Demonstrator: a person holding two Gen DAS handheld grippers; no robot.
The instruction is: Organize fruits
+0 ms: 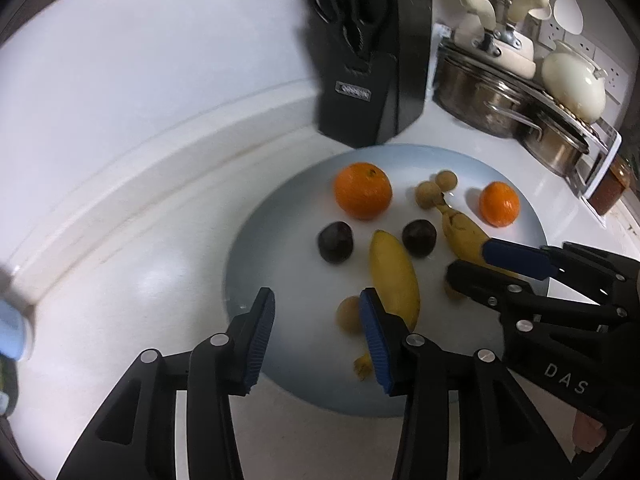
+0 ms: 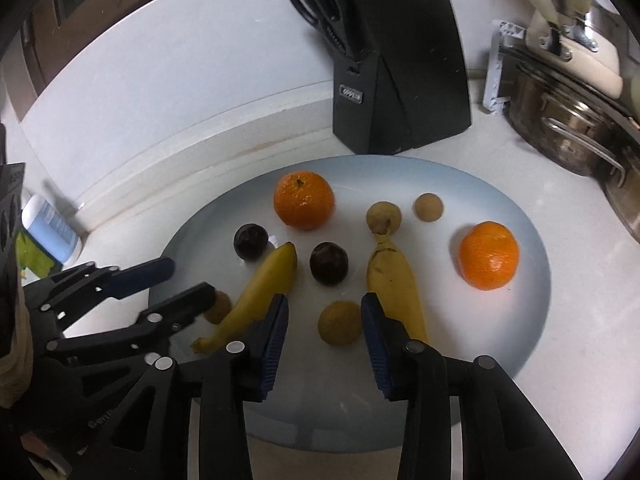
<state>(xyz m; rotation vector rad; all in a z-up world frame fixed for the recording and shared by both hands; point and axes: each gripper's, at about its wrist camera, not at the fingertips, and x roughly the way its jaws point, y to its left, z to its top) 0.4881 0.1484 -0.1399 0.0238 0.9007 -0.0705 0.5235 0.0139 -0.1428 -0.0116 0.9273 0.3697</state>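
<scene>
Right gripper (image 2: pixel 324 344), jaws spread and empty, poised over a small tan fruit (image 2: pixel 340 323) on the plate (image 2: pixel 532 320).

The tan fruit is seen just ahead of the blue pads (image 2: pixel 276 344), centred between them, near the plate's front edge. It is flanked by two bananas: one (image 2: pixel 262 298) to its left, one (image 2: pixel 394 280) to its right, both with long axes running roughly away from the tool. Little side room is left by them. The left gripper (image 1: pixel 316 340), likewise spread and empty, is held near the left banana. Oranges (image 2: pixel 303 200) and dark fruits (image 2: pixel 329 263) lie farther back; a knife block (image 2: pixel 400 60) stands behind the plate.
</scene>
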